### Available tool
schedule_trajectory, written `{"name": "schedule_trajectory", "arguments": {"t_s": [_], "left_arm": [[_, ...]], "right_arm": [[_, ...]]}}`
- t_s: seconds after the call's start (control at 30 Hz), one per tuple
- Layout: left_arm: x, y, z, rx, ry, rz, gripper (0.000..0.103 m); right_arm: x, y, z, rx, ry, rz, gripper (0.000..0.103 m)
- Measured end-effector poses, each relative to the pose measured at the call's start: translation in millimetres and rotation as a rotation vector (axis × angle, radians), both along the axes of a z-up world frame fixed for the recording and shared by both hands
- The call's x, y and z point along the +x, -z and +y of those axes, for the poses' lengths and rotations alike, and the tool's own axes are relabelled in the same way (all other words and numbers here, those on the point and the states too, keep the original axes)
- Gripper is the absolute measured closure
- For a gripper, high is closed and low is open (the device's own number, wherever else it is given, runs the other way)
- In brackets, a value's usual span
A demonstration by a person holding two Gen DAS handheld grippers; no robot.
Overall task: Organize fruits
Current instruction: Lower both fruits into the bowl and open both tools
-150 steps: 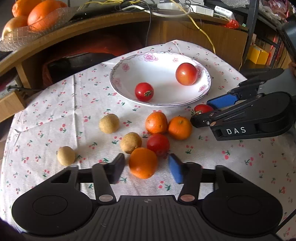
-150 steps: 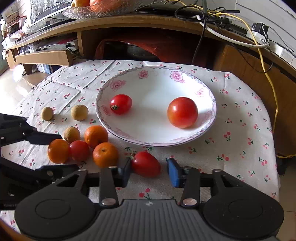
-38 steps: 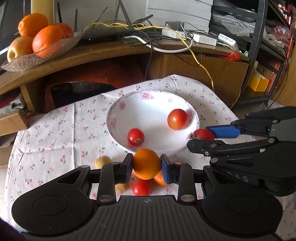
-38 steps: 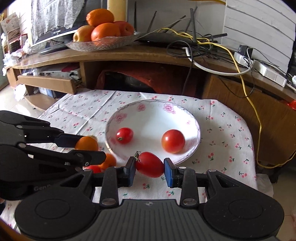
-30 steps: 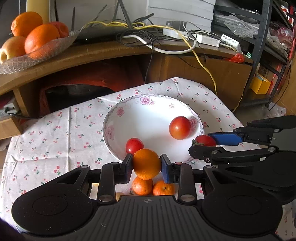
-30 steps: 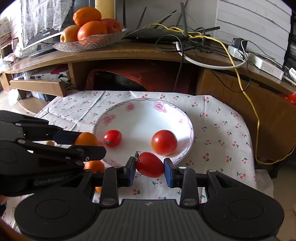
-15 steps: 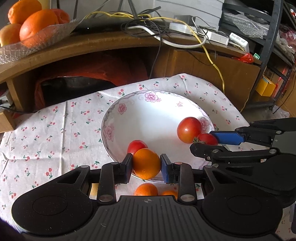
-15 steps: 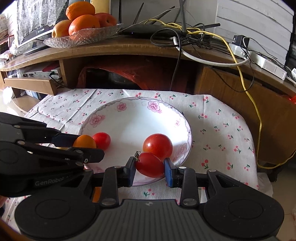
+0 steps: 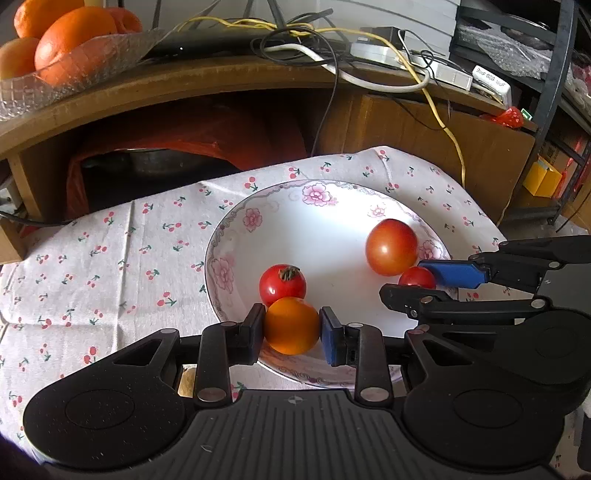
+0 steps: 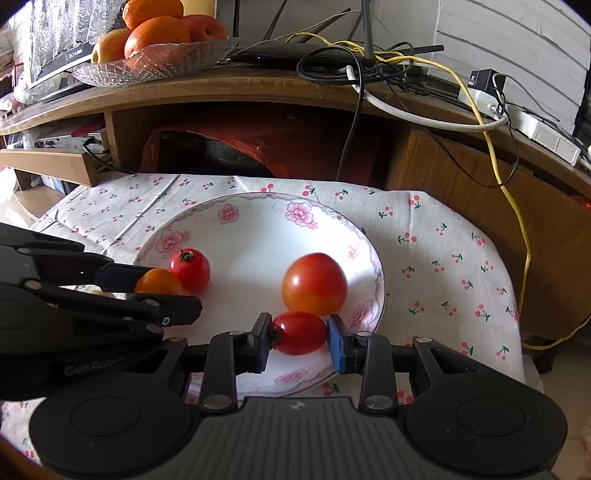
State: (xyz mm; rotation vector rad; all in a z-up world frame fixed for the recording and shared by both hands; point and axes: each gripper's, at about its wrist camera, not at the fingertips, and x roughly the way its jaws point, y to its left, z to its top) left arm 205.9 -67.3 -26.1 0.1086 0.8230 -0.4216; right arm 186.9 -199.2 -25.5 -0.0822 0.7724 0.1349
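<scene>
1. Two handheld tools reach over a white floral plate that sits on a counter covered by a cherry-print cloth.
2. Left tool: its jaws are closed on a small orange, held over the near rim of the plate. The orange sits just in front of a small red tomato already in the plate, and looks to be touching it or nearly so.
3. Right tool: its jaws are closed on an oval red tomato, over the plate's near right side, just in front of a large tomato lying in the plate.
4. Step in hand, as I judge it: setting both fruits down in the plate. Whether either fruit already rests on the plate cannot be told from these views.
5. To do it well, lower each fruit until it bears on the plate before the jaws part, so it does not drop and roll.
6. Open the jaws slowly and only a little; round fruit on a sloped, glossy plate will likely roll toward the middle.
7. The orange is close to the rim; placing it slightly further in would lower the chance of it tipping out onto the cloth.
8. Draw each tool straight back and up, clear of the neighbouring tomatoes, and keep the two tools from knocking together.
9. Behind, a wooden shelf carries a glass dish of oranges and tangled cables.
</scene>
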Motion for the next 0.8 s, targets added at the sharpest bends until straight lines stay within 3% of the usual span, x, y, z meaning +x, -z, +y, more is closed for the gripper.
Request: {"name": "schedule_trajectory", "arguments": {"t_s": [0.33, 0.8], "left_arm": [[2, 0, -1, 0.008, -0.012, -0.010, 0.064], [-8, -17, 6, 0.014, -0.021, -0.052, 0.053]], "right_arm": [[4, 0, 1, -0.003, 0.001, -0.007, 0.068], [-10, -18, 2, -0.005, 0.002, -0.049, 0.067]]}}
